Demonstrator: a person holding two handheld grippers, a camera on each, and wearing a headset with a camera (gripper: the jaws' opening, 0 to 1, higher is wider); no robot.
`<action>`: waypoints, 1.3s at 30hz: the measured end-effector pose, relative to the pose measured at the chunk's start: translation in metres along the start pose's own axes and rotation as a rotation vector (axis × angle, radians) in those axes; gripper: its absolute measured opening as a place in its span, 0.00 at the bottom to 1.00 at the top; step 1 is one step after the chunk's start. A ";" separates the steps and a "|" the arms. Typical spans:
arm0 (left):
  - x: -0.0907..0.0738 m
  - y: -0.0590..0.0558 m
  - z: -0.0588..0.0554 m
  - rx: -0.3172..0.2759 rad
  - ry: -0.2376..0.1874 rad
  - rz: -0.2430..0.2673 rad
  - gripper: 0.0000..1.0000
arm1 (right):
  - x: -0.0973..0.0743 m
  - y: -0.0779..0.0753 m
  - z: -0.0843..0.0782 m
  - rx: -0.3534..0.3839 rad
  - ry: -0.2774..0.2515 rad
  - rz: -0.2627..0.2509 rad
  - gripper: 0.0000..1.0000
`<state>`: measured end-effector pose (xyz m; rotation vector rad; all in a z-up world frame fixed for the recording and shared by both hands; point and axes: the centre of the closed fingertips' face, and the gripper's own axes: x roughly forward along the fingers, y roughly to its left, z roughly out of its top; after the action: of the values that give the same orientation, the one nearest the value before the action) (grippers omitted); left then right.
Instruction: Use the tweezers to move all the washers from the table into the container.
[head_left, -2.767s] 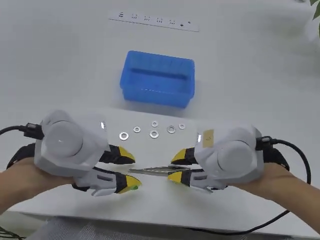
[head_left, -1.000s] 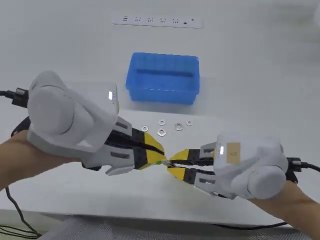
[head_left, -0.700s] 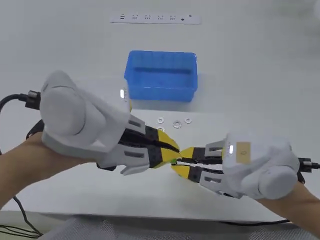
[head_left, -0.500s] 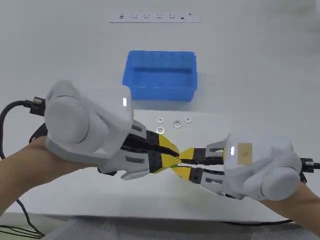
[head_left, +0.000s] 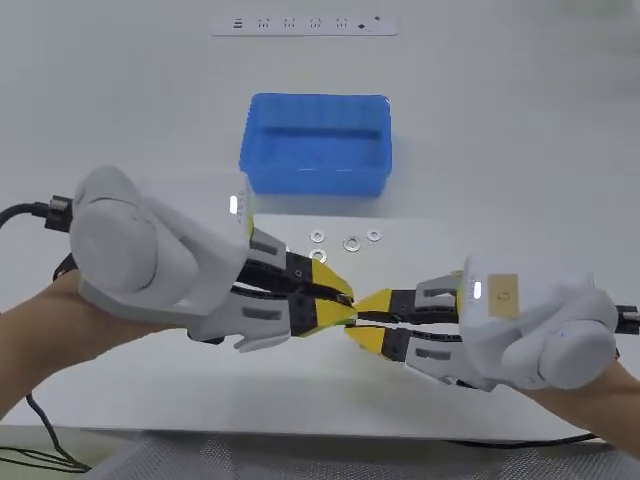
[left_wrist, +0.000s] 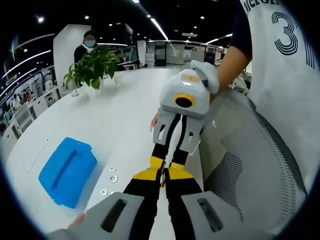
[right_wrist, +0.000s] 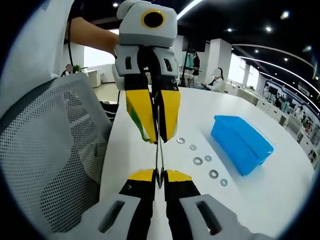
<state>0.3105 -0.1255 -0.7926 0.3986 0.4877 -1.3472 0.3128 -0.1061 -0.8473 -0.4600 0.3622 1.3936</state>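
While both grippers met tip to tip above the near part of the white surface (head_left: 480, 170), the tweezers (right_wrist: 158, 147) bridged them: a thin, silvery metal pair of slim blades, little of it showing between the yellow pads. The left gripper (head_left: 340, 300) had its jaws closed around one end, and the right gripper (head_left: 362, 318) had its jaws pinched on the other end, so the tool hung in the air, clear of the surface. Its long axis ran left to right in the head view, in line with both sets of jaws; which end was the pointed one could not be told, since both ends lay hidden between the pads. Just beyond the grippers, the washers (right_wrist: 198, 161) lay in a loose row on the surface, small flat metal rings, six countable in the right gripper view; in the head view the left gripper's body covered part of that row. Farther off sat the blue container (head_left: 315, 145), a rectangular open tub, well apart from the tweezers, with a white power strip (head_left: 304, 24) at the far edge. A grey mesh chair (right_wrist: 55, 165) stood at the near side, and a potted plant (left_wrist: 92, 67) stood far off on the surface.
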 end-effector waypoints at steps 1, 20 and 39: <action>0.001 0.000 0.001 0.008 -0.004 -0.001 0.08 | 0.000 0.000 0.000 -0.001 0.001 -0.001 0.08; 0.007 0.002 0.015 0.022 -0.095 -0.031 0.06 | -0.004 -0.005 -0.001 0.029 -0.005 0.024 0.08; -0.003 0.003 0.007 0.001 -0.114 0.015 0.05 | 0.015 0.004 0.006 -0.068 0.062 0.129 0.12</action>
<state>0.3134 -0.1261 -0.7852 0.3235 0.3886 -1.3474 0.3107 -0.0899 -0.8506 -0.5440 0.4015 1.5229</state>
